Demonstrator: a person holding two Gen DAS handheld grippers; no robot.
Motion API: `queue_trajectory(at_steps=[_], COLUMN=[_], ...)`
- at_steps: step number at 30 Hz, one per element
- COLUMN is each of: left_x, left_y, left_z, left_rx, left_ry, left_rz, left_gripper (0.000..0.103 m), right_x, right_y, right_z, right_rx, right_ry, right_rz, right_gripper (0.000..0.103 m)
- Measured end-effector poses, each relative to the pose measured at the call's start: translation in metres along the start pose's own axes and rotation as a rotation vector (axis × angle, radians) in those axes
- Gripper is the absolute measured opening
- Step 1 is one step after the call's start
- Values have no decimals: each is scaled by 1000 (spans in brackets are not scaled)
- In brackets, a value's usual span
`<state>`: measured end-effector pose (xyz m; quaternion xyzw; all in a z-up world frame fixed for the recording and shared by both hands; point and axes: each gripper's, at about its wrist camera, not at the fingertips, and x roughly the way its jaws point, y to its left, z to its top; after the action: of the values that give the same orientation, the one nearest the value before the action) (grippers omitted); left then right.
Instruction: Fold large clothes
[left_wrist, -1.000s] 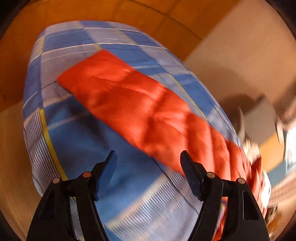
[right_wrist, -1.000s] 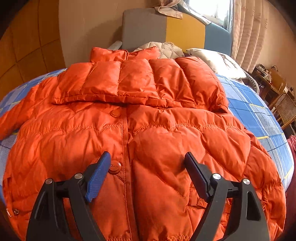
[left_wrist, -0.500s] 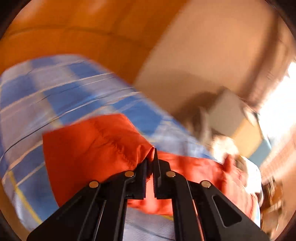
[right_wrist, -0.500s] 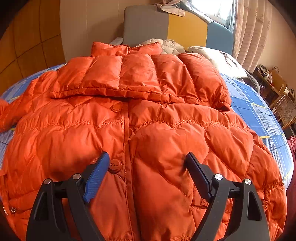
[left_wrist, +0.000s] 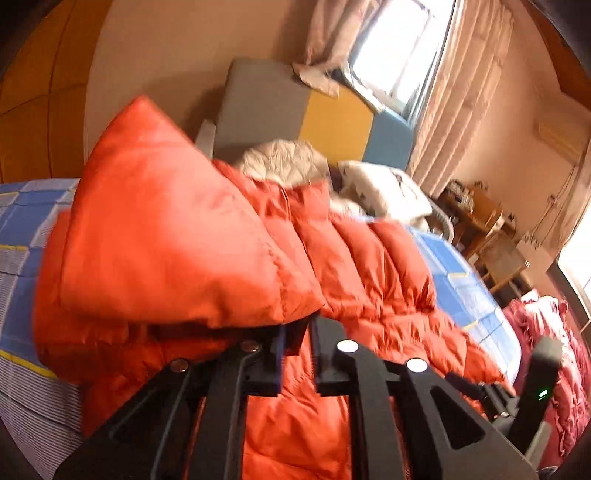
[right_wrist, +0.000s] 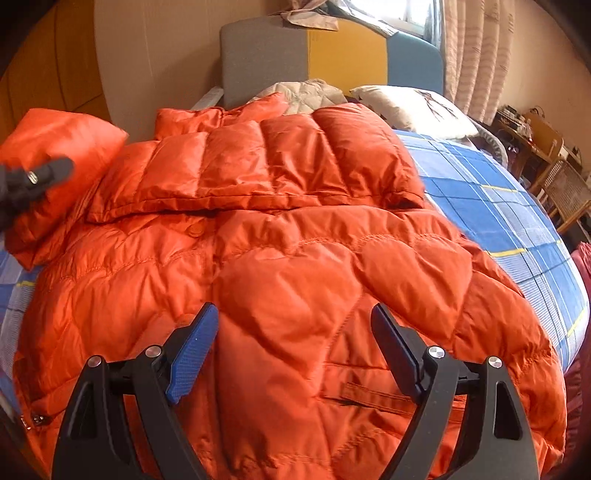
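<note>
My left tool (left_wrist: 297, 338) clamps the puffy orange quilted jacket's sleeve (left_wrist: 166, 240); my right tool (right_wrist: 293, 354) hovers spread apart above the jacket's front (right_wrist: 295, 280).

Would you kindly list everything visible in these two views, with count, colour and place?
puffer jacket: one, orange, spread front-up on the bed
sleeve: one, orange, lifted at the jacket's left
bedsheet: one, blue plaid, under the jacket
headboard: one, grey, yellow and blue, far end
pillow: one, white, by the headboard
curtains: pinkish, at the window
left gripper: black, jaws shut on the sleeve
right gripper: black, blue pad, jaws open over the jacket
</note>
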<state>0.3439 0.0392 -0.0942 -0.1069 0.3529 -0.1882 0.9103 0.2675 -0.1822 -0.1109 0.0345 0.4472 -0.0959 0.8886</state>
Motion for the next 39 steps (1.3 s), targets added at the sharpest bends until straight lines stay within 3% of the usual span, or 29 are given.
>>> queue_trajectory(at_steps=[1, 3, 7, 11, 16, 20, 26, 29, 33, 35, 39], left_x=[8, 10, 7, 9, -3, -29, -56, -52, -47, -43, -37], left_y=[-5, -17, -25, -34, -43, -47, -14, 5, 29, 36, 49], left_z=[-6, -16, -27, -31, -23, -28, -54, -64, -70, -70, -60], left_rx=[8, 20, 51, 101, 112, 137, 90, 47, -20, -39, -69], left_ry=[26, 28, 52, 84, 64, 27, 27, 52, 67, 64, 40], left_rz=[-21, -23, -95, -183, -259, -246, -103, -43, 22, 40, 83], left_gripper=[48, 63, 74, 77, 84, 84, 83, 82, 82, 82, 82], right_x=[0, -1, 3, 4, -6, -10, -6, 10, 39, 39, 17], right_y=[-3, -8, -17, -23, -34, -39, -10, 13, 33, 35, 24], right_z=[0, 1, 2, 2, 4, 9, 27, 39, 51, 56, 77], right_rx=[5, 13, 41, 71, 93, 135, 161, 125, 97, 79, 53], right_ry=[-1, -6, 6, 15, -15, -34, -32, -3, 52, 30, -96], right_rz=[-1, -3, 2, 3, 7, 92, 306, 306, 301, 273, 197], right_gripper=[84, 84, 84, 84, 83, 70, 67, 64, 41, 14, 7])
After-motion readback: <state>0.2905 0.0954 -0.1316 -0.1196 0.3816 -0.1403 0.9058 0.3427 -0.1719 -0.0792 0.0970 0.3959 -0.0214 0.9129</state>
